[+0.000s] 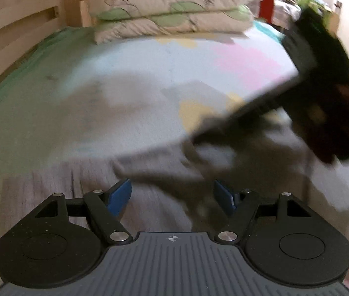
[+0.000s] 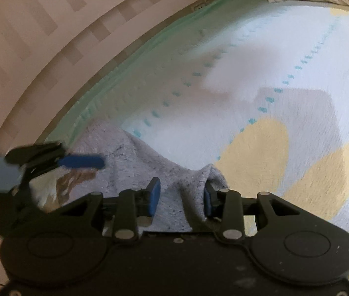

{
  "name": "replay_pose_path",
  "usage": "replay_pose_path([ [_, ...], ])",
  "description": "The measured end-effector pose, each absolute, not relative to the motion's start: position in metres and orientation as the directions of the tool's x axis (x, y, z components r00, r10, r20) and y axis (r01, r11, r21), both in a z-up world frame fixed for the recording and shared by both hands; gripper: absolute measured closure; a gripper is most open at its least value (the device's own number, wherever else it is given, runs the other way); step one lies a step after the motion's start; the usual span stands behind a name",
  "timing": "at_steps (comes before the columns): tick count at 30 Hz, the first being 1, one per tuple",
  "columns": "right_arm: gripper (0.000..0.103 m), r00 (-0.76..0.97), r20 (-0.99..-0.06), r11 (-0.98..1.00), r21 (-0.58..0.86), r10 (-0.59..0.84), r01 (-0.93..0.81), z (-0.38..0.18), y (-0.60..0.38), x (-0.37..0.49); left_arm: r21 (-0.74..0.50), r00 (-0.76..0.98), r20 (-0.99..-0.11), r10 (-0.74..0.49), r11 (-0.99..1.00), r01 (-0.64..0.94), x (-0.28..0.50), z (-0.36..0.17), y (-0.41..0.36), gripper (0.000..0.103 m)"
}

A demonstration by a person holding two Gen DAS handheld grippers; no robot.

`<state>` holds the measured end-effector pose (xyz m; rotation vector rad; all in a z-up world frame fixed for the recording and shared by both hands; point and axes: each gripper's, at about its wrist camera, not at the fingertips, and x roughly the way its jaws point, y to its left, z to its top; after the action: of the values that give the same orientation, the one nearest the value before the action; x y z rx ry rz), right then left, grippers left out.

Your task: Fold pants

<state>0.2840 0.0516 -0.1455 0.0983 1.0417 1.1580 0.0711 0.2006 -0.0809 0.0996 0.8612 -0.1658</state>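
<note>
The grey pants (image 1: 58, 185) lie spread on the bed in front of my left gripper (image 1: 173, 196), which is open and empty just above the cloth. In the right wrist view the pants (image 2: 135, 157) bunch up into a ridge that lies between the blue pads of my right gripper (image 2: 182, 197). Its jaws stand apart around the fold without squeezing it. The right gripper shows in the left wrist view (image 1: 322, 93) as a dark blur on the right. The left gripper shows at the left of the right wrist view (image 2: 76, 161), over the pants.
The bed sheet (image 1: 149, 74) is white with pink, yellow and green patches. Stacked pillows (image 1: 172, 12) lie at the head. A wooden rail (image 2: 51, 37) runs along the bed's far side. Clutter and a red post (image 1: 269, 2) stand at the back right.
</note>
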Motion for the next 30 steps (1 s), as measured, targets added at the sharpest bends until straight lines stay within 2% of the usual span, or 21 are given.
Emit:
replay_pose_path([
  [3,0.065,0.025,-0.624,0.452,0.538,0.781,-0.712,-0.142,0.052,0.279,0.038,0.585,-0.803,-0.112,0.97,0.239,0.048,-0.095,0.19,0.031],
  [5,0.07,0.041,-0.635,0.462,0.515,0.771,-0.721,-0.137,0.054,0.274,0.028,0.551,-0.826,-0.116,0.969,0.246,0.039,-0.104,0.188,0.031],
  [6,0.076,0.053,-0.642,0.47,0.5,0.765,-0.727,-0.135,0.054,0.272,0.024,0.541,-0.833,-0.117,0.969,0.246,0.035,-0.107,0.188,0.031],
  [7,0.098,0.074,-0.657,0.485,0.47,0.751,-0.737,-0.132,0.056,0.268,0.027,0.542,-0.832,-0.115,0.969,0.246,0.034,-0.108,0.188,0.031],
  [8,0.099,0.105,-0.667,0.498,0.433,0.738,-0.751,-0.126,0.057,0.262,0.027,0.539,-0.835,-0.115,0.968,0.249,0.034,-0.108,0.189,0.031],
  [11,0.1,0.269,-0.614,0.527,0.287,0.742,-0.799,-0.092,0.052,0.249,0.01,0.529,-0.839,-0.126,0.969,0.247,0.034,-0.109,0.192,0.031],
  [13,0.1,0.305,-0.634,0.553,0.233,0.71,-0.8,-0.087,0.056,0.256,0.014,0.531,-0.838,-0.129,0.966,0.258,0.034,-0.11,0.192,0.03],
  [15,0.101,0.304,-0.665,0.583,0.243,0.682,-0.775,-0.098,0.062,0.265,0.01,0.53,-0.838,-0.128,0.968,0.251,0.034,-0.11,0.191,0.03],
  [20,0.1,0.315,-0.751,0.625,0.163,0.58,-0.763,-0.151,0.09,0.268,-0.003,0.536,-0.834,-0.134,0.971,0.238,0.035,-0.111,0.195,0.03],
  [25,0.099,0.326,-0.733,0.627,0.173,0.597,-0.759,-0.151,0.079,0.269,-0.02,0.521,-0.842,-0.141,0.973,0.231,0.038,-0.107,0.193,0.031],
  [27,0.076,0.387,-0.702,0.658,0.154,0.598,-0.737,-0.135,0.066,0.27,-0.038,0.517,-0.842,-0.157,0.972,0.233,0.036,-0.102,0.197,0.032],
  [28,0.069,0.413,-0.681,0.668,0.15,0.604,-0.729,-0.127,0.059,0.269,-0.037,0.524,-0.837,-0.159,0.971,0.237,0.036,-0.095,0.197,0.032],
  [30,0.069,0.42,-0.654,0.664,0.173,0.63,-0.728,-0.113,0.045,0.266,-0.012,0.567,-0.81,-0.147,0.972,0.234,0.033,-0.083,0.202,0.032],
])
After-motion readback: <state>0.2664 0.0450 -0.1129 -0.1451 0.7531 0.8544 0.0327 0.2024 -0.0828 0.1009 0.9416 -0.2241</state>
